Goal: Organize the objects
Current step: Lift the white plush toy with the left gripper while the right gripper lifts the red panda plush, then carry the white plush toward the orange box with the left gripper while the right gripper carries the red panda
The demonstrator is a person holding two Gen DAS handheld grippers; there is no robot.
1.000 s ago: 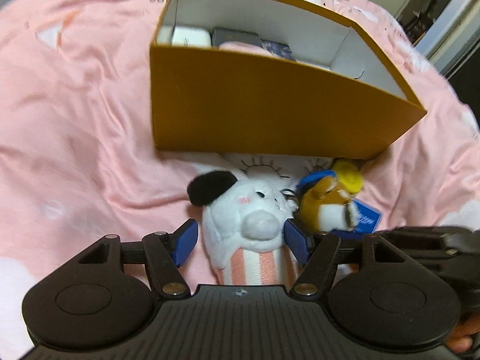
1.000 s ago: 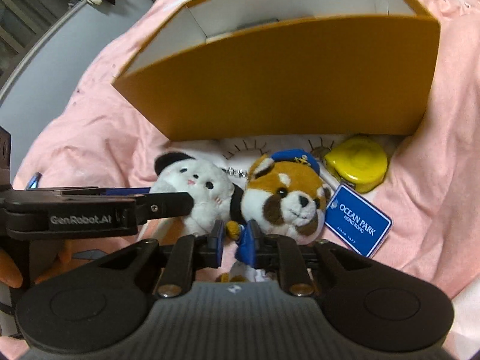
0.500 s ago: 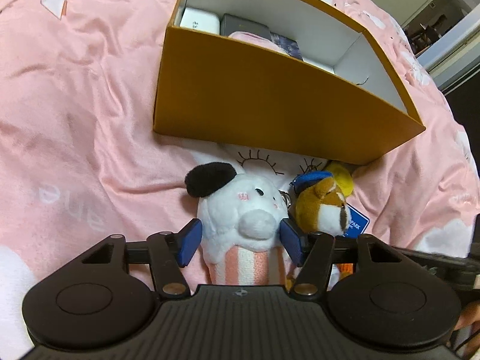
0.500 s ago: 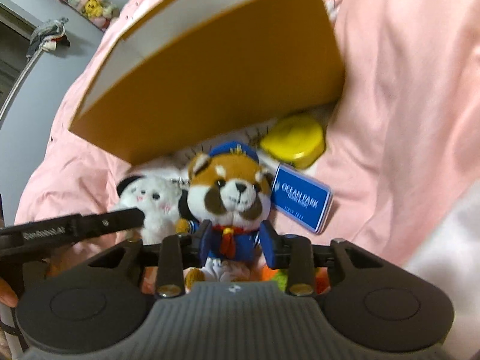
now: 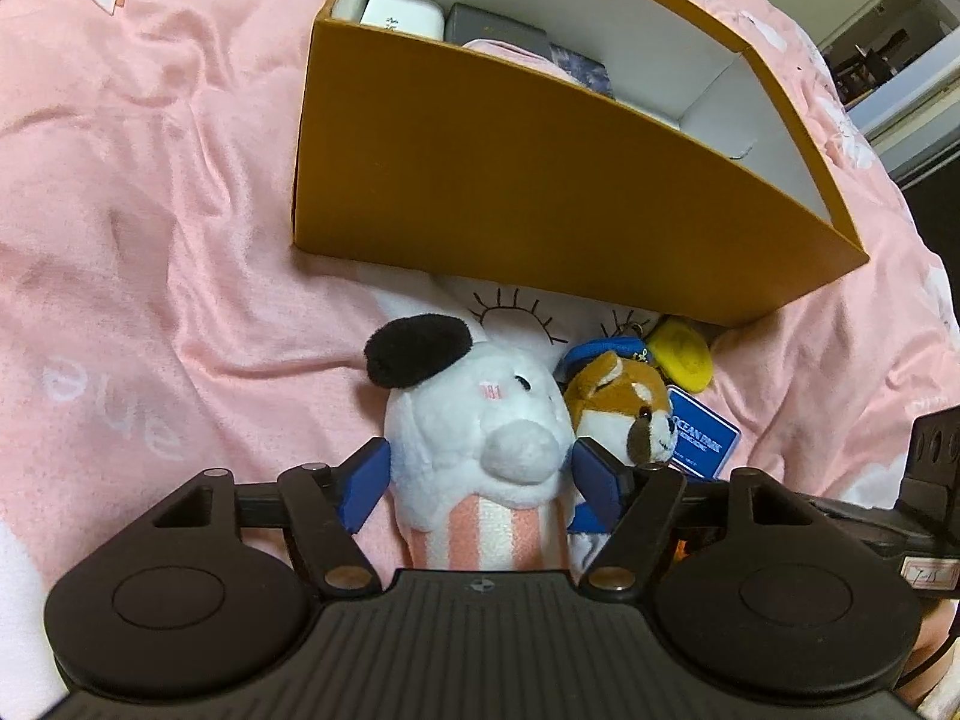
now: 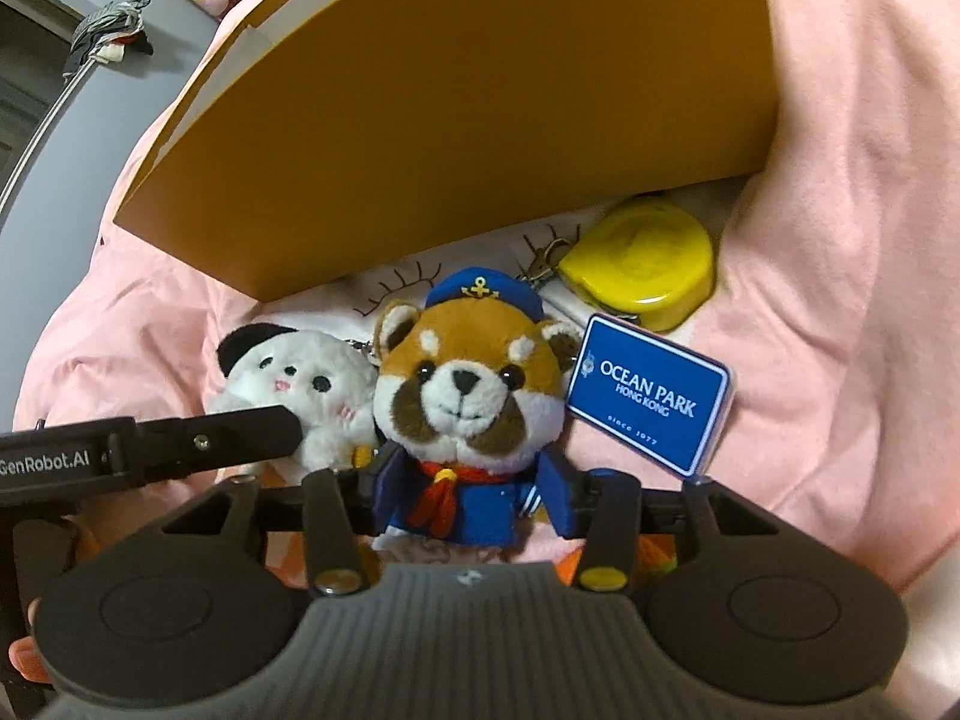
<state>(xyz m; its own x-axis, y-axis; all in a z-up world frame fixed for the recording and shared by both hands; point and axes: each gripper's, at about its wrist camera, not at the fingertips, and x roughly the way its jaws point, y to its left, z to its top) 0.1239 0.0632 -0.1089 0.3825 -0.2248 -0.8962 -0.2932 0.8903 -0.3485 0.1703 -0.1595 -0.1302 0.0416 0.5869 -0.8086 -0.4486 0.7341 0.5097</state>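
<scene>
A white plush with a black ear (image 5: 480, 414) lies on the pink bedsheet in front of the mustard box (image 5: 540, 180). My left gripper (image 5: 480, 480) straddles its striped body; the jaws are opening and stand wide, pads beside the plush without squeezing it. Right beside it lies a red panda plush in a blue sailor suit (image 6: 462, 384). My right gripper (image 6: 471, 495) has its fingers on either side of the panda's body, jaws opening, pads not pressing. A blue "Ocean Park" tag (image 6: 648, 396) hangs off the panda.
A yellow round case with a clasp (image 6: 648, 264) lies by the box's near wall (image 6: 450, 120). Inside the box are a white case (image 5: 402, 15), a grey case (image 5: 498, 30) and other small items. Pink bedsheet (image 5: 150, 240) spreads all around.
The right jaws went from nearly shut near the panda to spread on both sides of its body, and that gripper sank closer. The left jaws narrowed a little, then widened again.
</scene>
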